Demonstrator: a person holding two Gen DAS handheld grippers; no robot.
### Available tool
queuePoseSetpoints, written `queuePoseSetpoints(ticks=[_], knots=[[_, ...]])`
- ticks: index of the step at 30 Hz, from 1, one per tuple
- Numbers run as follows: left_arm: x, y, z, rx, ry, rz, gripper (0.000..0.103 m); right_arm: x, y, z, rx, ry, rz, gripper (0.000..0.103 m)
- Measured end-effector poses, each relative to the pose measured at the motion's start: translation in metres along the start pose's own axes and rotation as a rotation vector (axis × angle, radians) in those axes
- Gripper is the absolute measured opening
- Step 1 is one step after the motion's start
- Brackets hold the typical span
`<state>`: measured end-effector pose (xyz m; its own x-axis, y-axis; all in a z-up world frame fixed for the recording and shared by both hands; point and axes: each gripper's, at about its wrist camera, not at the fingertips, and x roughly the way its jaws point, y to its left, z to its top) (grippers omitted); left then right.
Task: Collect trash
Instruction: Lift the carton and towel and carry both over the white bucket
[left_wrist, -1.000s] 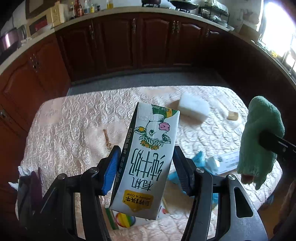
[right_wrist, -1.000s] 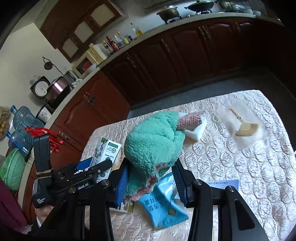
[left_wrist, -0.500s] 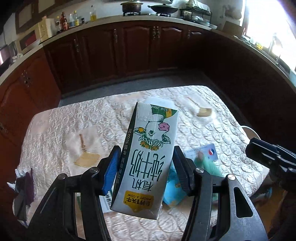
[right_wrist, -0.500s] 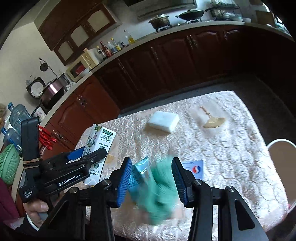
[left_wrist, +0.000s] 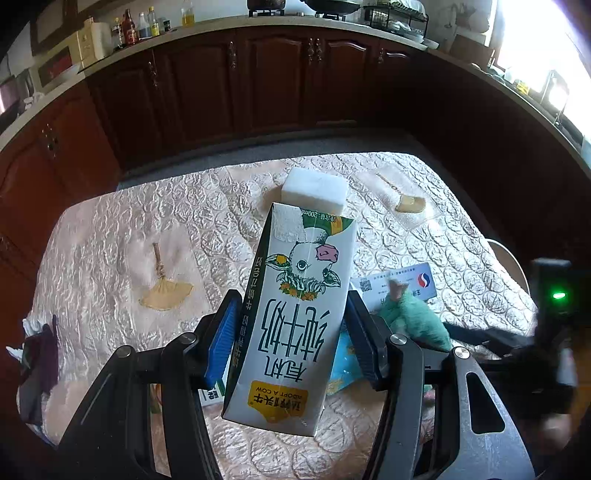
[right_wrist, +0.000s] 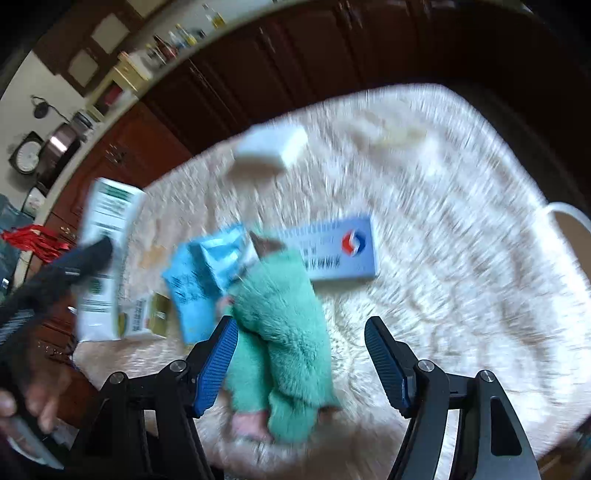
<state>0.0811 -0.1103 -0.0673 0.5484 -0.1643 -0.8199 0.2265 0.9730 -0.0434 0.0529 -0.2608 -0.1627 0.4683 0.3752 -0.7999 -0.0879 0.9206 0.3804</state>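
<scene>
My left gripper (left_wrist: 291, 306) is shut on a white milk carton (left_wrist: 295, 317) with a cow picture, held tilted above the table; the carton (right_wrist: 107, 258) also shows at the left of the blurred right wrist view. My right gripper (right_wrist: 300, 325) is low over the table and its jaws are opening. A fluffy green cloth (right_wrist: 284, 332) lies between them against the left pad, while the right pad stands well clear of it. The green cloth (left_wrist: 413, 317) rests partly on a blue snack packet (right_wrist: 207, 266).
On the quilted tablecloth (left_wrist: 110, 229) lie a white and blue flat box (right_wrist: 332, 251), a white foam block (left_wrist: 314, 188) at the far side and a small green and white box (right_wrist: 144, 317) under the carton. A white rim (right_wrist: 565, 214) shows beyond the table's right edge. Dark cabinets ring the room.
The right gripper has dropped to the table and its jaws have spread; the green cloth it was gripping now lies on the tabletop. The left gripper still holds the carton.
</scene>
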Motion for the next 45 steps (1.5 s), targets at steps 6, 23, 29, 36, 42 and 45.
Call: queuePoseSetpoints(ticks=[6, 23, 29, 36, 42, 45], knots=[[-0.006, 0.000, 0.002, 0.008, -0.016, 0.010, 0.055, -0.008, 0.004, -0.006, 0.000, -0.056, 0.064, 0.032], [-0.028, -0.070, 0.031, 0.091, -0.090, -0.059, 0.055, -0.155, -0.008, -0.001, -0.011, -0.372, 0.053, 0.032], [-0.032, -0.096, 0.036, 0.124, -0.108, -0.081, 0.054, -0.176, -0.023, -0.005, 0.016, -0.409, 0.043, 0.032], [-0.034, -0.131, 0.040, 0.176, -0.120, -0.114, 0.054, -0.196, -0.045, -0.014, 0.057, -0.450, 0.015, 0.032], [-0.032, -0.166, 0.042, 0.229, -0.117, -0.149, 0.054, -0.214, -0.070, -0.024, 0.109, -0.478, -0.015, 0.032], [-0.030, -0.183, 0.041, 0.253, -0.115, -0.166, 0.054, -0.222, -0.083, -0.030, 0.137, -0.486, -0.032, 0.032]])
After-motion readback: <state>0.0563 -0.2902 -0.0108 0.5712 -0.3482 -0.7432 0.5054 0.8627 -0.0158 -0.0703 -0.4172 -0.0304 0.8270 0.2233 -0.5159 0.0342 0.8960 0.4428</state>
